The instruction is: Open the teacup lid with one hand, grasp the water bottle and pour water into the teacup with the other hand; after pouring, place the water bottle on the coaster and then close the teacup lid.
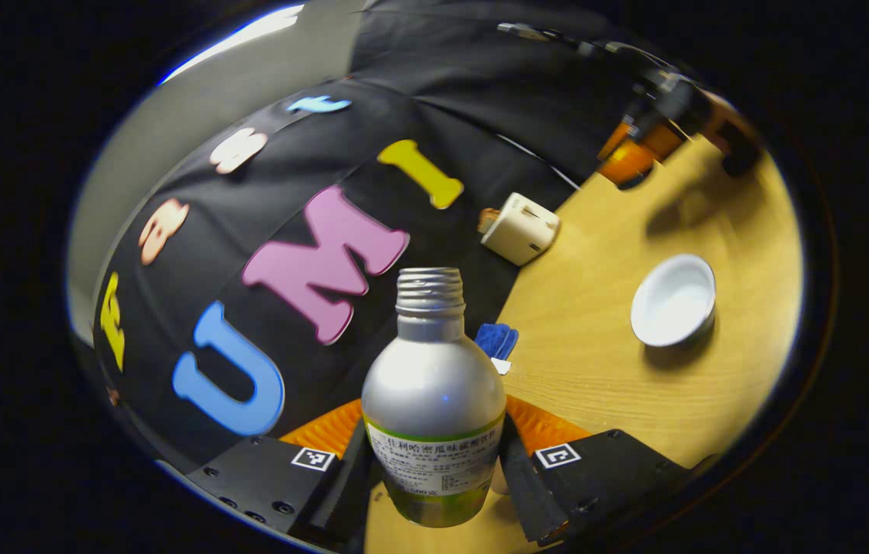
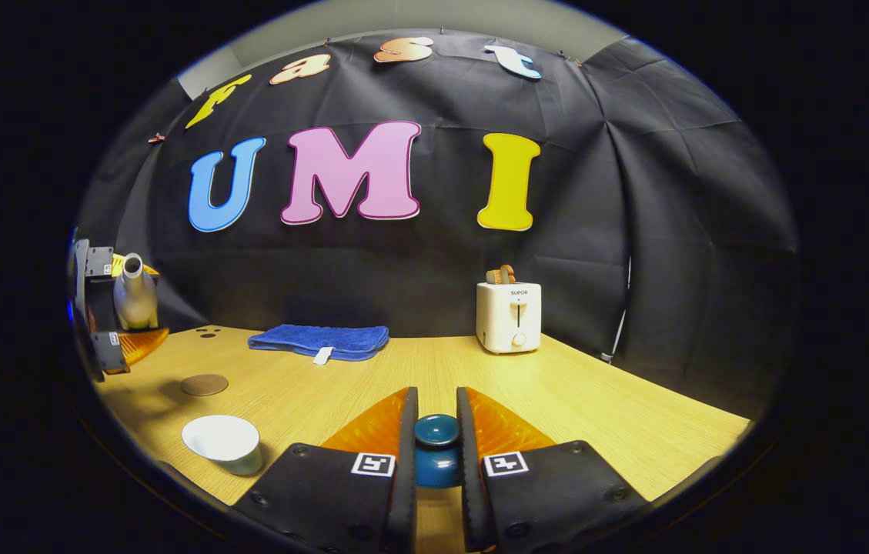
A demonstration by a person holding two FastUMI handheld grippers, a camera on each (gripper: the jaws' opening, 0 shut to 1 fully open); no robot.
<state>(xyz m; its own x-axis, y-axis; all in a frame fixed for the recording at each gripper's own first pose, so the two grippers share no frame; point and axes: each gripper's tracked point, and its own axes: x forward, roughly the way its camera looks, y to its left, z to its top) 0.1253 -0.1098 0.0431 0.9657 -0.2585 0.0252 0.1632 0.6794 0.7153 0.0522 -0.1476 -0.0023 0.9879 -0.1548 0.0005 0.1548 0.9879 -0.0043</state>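
I see the wooden table (image 2: pixel 573 400) with a blue towel (image 2: pixel 319 340) and white toaster (image 2: pixel 509 317) at the back. My left gripper (image 1: pixel 434 462) pinches the silver water bottle (image 1: pixel 434 385), capless, raised above the table. The open white teacup (image 2: pixel 222 442) sits near the brown coaster (image 2: pixel 204 384). My right gripper (image 2: pixel 436 454) clamps the blue teacup lid (image 2: pixel 436 446).

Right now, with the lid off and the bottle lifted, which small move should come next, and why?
Probably bring the left gripper over the teacup and begin to tip the water bottle. The bottle is clamped, uncapped, and off to the side of the open cup, while the right gripper holds the lid away.
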